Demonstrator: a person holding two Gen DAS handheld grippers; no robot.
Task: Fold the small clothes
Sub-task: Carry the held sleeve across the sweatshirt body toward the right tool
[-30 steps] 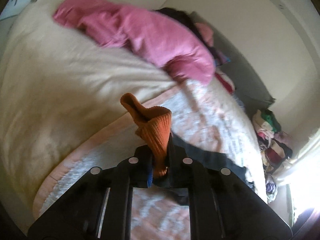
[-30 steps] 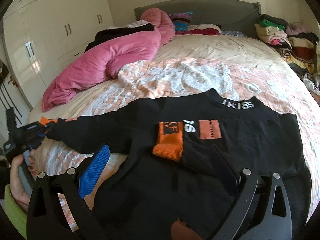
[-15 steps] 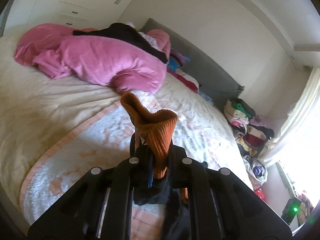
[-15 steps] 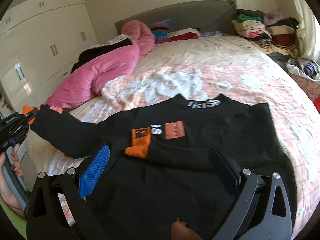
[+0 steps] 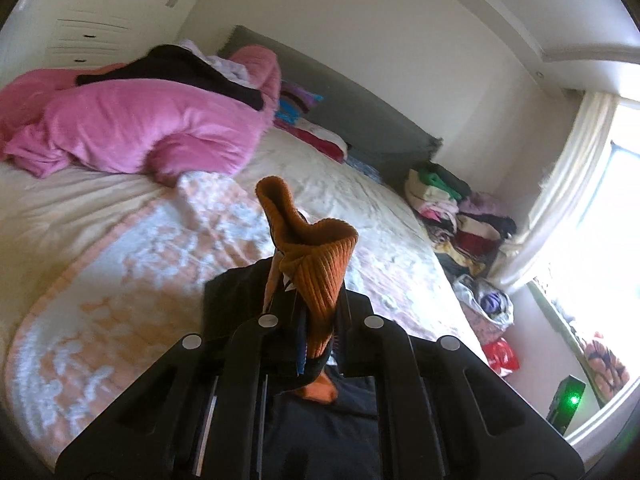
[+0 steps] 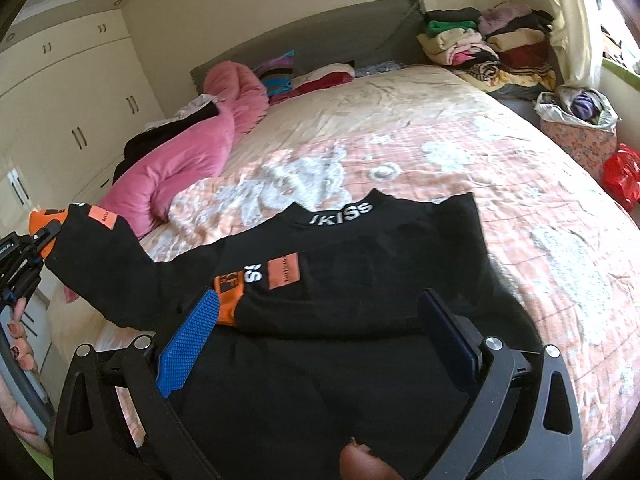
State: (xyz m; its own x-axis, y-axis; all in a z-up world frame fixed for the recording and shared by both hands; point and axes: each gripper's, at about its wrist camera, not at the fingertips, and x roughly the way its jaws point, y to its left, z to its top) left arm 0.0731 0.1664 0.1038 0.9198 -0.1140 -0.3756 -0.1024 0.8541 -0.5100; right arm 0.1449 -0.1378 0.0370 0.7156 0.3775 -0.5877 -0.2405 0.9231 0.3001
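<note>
Left claw [image 5: 310, 332] is clamped on the orange cuff [image 5: 320, 264] of the black sweater [image 6: 360, 280], sleeve lifted off the bed [image 6: 520, 200]; right claw [image 6: 316, 332] hovers apart above the torso. Risk: the ribbed cuff may slip out, or dragging may undo the other sleeve's fold. Pink duvet [image 6: 180, 160] lies near the sleeve's side.

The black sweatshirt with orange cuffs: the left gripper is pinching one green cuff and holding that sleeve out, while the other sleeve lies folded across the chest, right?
Nearly. The cuff in the left gripper is orange ribbed knit, not green, as the left wrist view shows. The rest holds: on the black sweatshirt that sleeve is held out and the other sleeve lies folded across the chest.
</note>
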